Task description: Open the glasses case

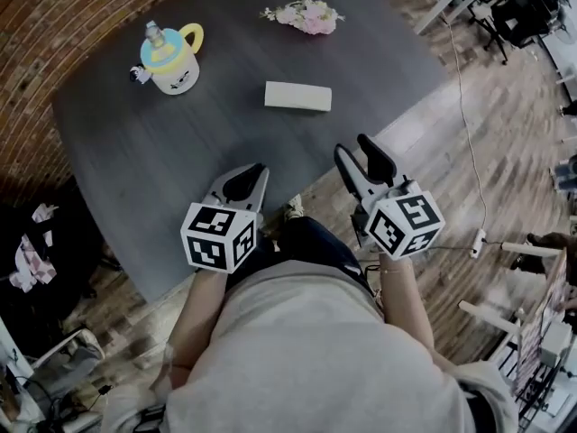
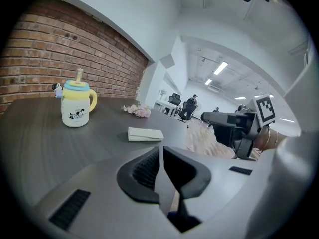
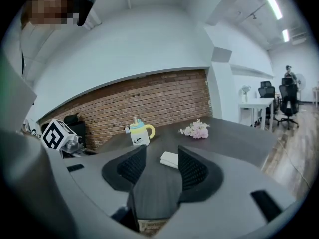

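Note:
The glasses case is a cream, flat, oblong box lying closed near the middle of the dark table. Both grippers hover at the table's near edge, well short of the case and pointing toward it. My left gripper has its jaws together with nothing between them; in the left gripper view its tips meet below the case. My right gripper stands open and empty. In the right gripper view the case shows far off between its fingers.
A white cup with a yellow handle and blue lid stands at the table's far left. A bunch of pink flowers lies at the far edge. A brick wall runs behind the table. Wooden floor, a cable and office chairs lie to the right.

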`<act>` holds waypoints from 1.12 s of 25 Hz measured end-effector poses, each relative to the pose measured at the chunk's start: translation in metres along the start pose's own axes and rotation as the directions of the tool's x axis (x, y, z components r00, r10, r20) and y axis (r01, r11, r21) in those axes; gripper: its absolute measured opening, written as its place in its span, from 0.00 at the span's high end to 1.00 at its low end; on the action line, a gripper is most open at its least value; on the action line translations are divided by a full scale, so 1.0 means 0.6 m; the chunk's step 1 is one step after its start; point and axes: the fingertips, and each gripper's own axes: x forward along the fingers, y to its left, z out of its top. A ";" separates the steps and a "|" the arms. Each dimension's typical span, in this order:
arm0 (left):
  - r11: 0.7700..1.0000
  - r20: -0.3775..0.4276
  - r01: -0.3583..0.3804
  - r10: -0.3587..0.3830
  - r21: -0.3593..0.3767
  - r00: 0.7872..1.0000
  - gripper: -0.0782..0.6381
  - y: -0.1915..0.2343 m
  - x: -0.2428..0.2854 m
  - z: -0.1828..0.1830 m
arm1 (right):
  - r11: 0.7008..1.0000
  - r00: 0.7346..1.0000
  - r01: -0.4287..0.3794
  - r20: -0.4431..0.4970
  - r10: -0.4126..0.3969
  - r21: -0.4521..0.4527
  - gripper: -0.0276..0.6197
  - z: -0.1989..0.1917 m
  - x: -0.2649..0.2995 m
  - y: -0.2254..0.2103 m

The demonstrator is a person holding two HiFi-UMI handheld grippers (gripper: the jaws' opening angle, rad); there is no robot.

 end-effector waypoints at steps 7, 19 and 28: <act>0.998 0.041 -0.064 0.065 -0.027 0.997 0.83 0.028 0.065 0.057 | 0.996 0.997 -0.072 -0.012 0.072 -0.049 0.66 0.049 0.075 -0.059; 0.985 0.047 -0.150 0.155 -0.089 0.987 0.83 0.046 0.151 0.085 | 0.974 0.975 -0.205 -0.107 0.195 -0.092 0.65 0.050 0.167 -0.126; 0.966 -0.025 -0.212 0.211 -0.150 0.977 0.83 0.060 0.181 0.053 | 0.919 0.922 -0.341 -0.264 0.285 -0.200 0.64 -0.016 0.212 -0.129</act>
